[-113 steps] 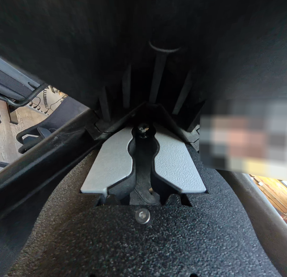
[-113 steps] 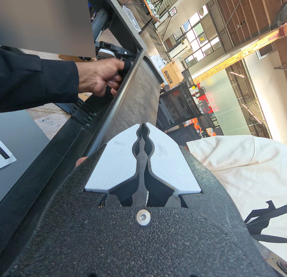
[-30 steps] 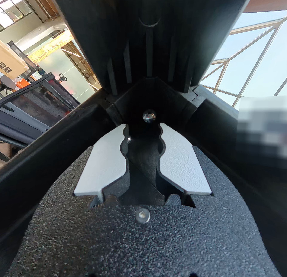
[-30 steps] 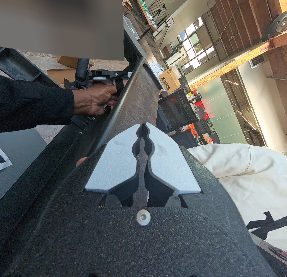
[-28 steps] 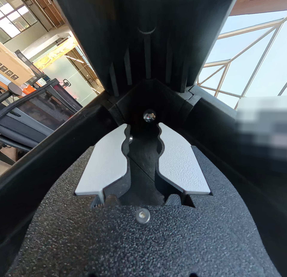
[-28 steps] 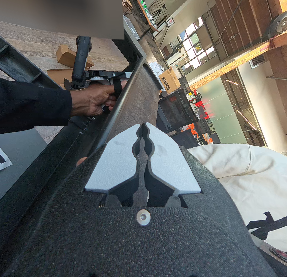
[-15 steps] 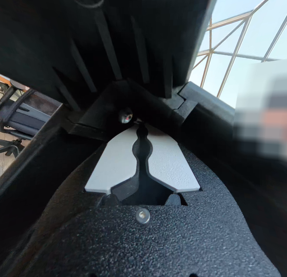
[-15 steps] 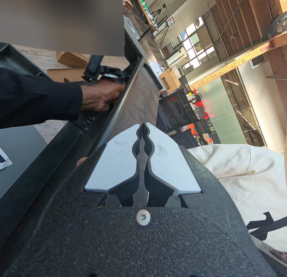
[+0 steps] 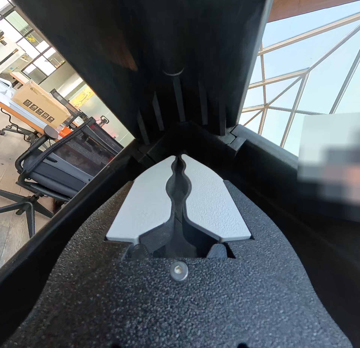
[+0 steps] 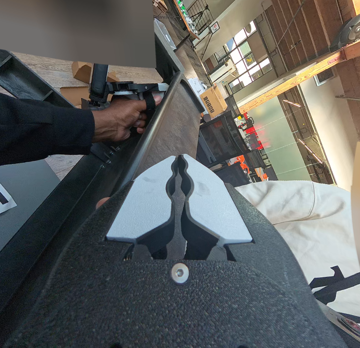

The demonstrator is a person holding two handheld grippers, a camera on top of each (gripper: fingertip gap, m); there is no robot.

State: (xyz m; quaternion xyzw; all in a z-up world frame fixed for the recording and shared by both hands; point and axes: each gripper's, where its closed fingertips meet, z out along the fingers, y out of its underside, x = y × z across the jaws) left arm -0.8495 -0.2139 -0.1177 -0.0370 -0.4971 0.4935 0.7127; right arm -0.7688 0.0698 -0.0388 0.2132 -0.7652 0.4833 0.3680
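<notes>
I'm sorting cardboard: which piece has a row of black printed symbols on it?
The closed box beyond the dark panel; the cardboard pieces by the hand are plain and flattened.

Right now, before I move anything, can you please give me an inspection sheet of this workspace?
Surface: pale wood-grain surface, partly covered by a grey sheet.
Job's things: open black ribbed plastic case; brown-grey panel with metal rim beside it.
Clutter: brown cardboard pieces.
Grippers: left hand-held gripper shut, nothing between, tips in the case corner; right hand-held gripper shut before the panel, contact unclear.
Cables: black wavy cable, far left.
Surroundings: black mesh office chair, tan cardboard box, skylight, cream garment.
</notes>
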